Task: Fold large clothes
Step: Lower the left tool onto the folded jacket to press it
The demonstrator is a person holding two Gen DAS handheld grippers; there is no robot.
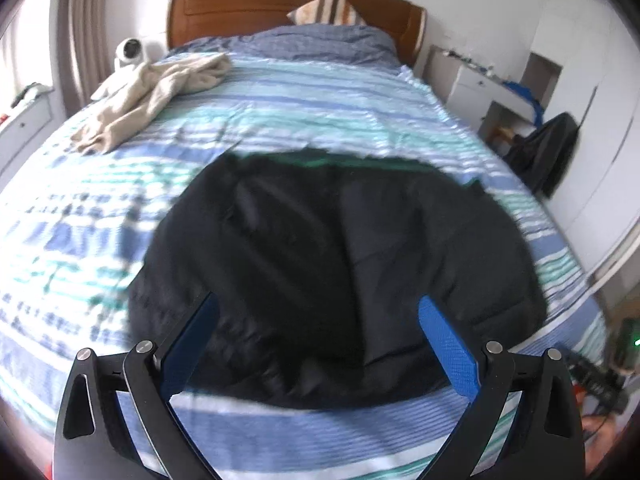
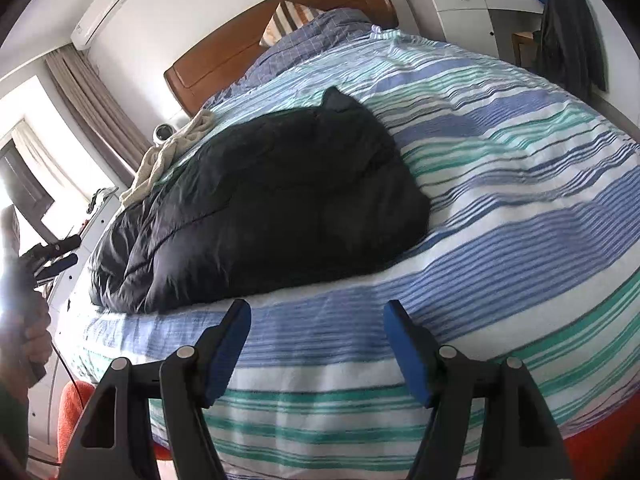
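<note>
A large black padded jacket (image 1: 340, 272) lies folded in a compact heap on the striped bed (image 1: 280, 112); it also shows in the right wrist view (image 2: 272, 204). My left gripper (image 1: 318, 304) is open and empty, hovering above the jacket's near edge. My right gripper (image 2: 318, 310) is open and empty, over the striped cover just in front of the jacket's near right side. In the right wrist view the left gripper (image 2: 56, 254) shows at the far left, held in a hand.
A beige garment (image 1: 152, 88) lies crumpled at the bed's far left. A wooden headboard (image 1: 256, 4) and pillow (image 1: 328, 10) stand at the back. A white camera (image 1: 130, 50) sits by the headboard. White drawers (image 1: 480, 88) and a dark hanging garment (image 1: 548, 152) stand right.
</note>
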